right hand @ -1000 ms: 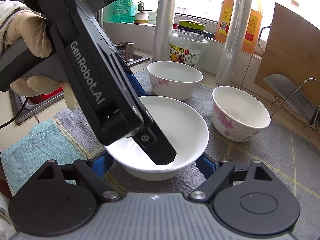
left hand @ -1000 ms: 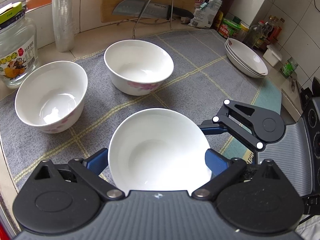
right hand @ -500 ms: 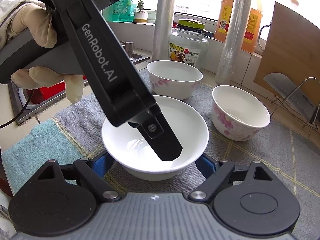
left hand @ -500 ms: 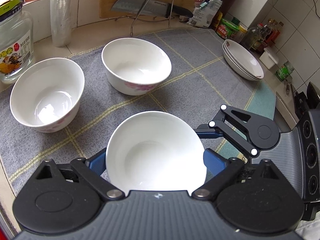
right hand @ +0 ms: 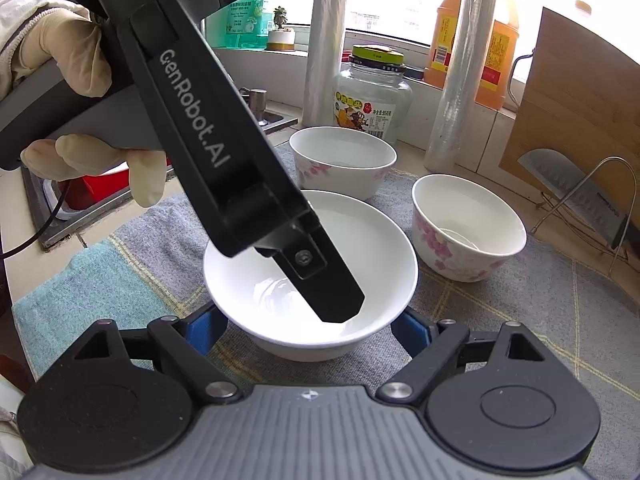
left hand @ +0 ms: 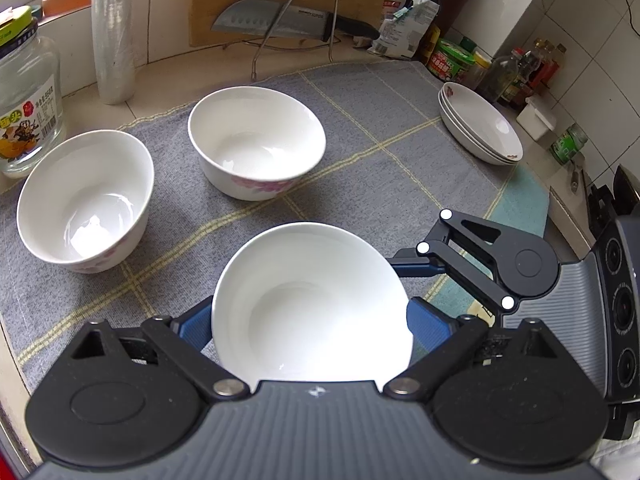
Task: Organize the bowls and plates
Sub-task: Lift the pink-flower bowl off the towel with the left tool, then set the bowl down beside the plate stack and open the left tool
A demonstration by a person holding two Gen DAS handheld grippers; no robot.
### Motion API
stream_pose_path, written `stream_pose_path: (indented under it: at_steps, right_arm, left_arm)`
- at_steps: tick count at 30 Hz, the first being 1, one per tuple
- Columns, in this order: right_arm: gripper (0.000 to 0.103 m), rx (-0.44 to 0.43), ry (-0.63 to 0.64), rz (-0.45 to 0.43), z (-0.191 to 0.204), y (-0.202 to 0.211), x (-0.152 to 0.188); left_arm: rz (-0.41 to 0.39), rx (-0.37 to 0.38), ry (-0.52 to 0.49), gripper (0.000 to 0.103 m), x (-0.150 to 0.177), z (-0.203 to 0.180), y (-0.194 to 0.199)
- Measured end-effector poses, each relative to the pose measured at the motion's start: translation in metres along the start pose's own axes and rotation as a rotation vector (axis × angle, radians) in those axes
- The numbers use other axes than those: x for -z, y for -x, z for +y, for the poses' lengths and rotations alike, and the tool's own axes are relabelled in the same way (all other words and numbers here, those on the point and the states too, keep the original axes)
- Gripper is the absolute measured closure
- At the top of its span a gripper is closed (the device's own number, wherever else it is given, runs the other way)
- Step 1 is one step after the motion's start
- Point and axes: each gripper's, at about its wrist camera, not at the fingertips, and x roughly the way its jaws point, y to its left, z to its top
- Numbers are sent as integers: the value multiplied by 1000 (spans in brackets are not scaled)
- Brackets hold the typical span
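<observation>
- Here, from the left wrist, we see the left hand-held gripper (left hand: 312, 328) with its blue pads (left hand: 195, 326) spread wide. A plain white bowl (left hand: 312, 300) fills the whole gap between them.
- The bowl's rim meets both pads and covers their tips. We cannot tell whether they actually press on it.
- Beyond it, two flowered bowls (left hand: 256, 140) stand upright and apart on a grey checked cloth (left hand: 360, 112) that covers the tabletop (left hand: 168, 68).
- A stack of plates (left hand: 480, 128) sits at the cloth's far right edge, well apart from all the bowls.
- A glass jar (left hand: 24, 100) stands at the far left, just off the cloth.
- Next, from the right wrist, the right hand-held gripper (right hand: 308, 332) is spread wide as well. It straddles the same plain bowl from the near side, one blue pad (right hand: 204, 328) just beside each flank.
- The bowl's base appears to rest on the cloth.
- The left hand-held gripper slants down from the upper left, held by a gloved hand (right hand: 60, 52). One of its black fingers (right hand: 336, 296) shows over the bowl's hollow.
- The flowered bowls stand behind the plain one, the jar beyond them.
</observation>
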Motion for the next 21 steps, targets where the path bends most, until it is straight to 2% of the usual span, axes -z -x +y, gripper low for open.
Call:
stream_pose_path:
  at_steps: [9, 21]
  right_arm:
    - [12, 35, -10, -4, -20, 25, 14]
    - [12, 110, -48, 17, -66, 58, 44]
  left_arm:
    - [-11, 16, -34, 7, -16, -30, -11]
    - [-10, 74, -103, 7, -49, -77, -50]
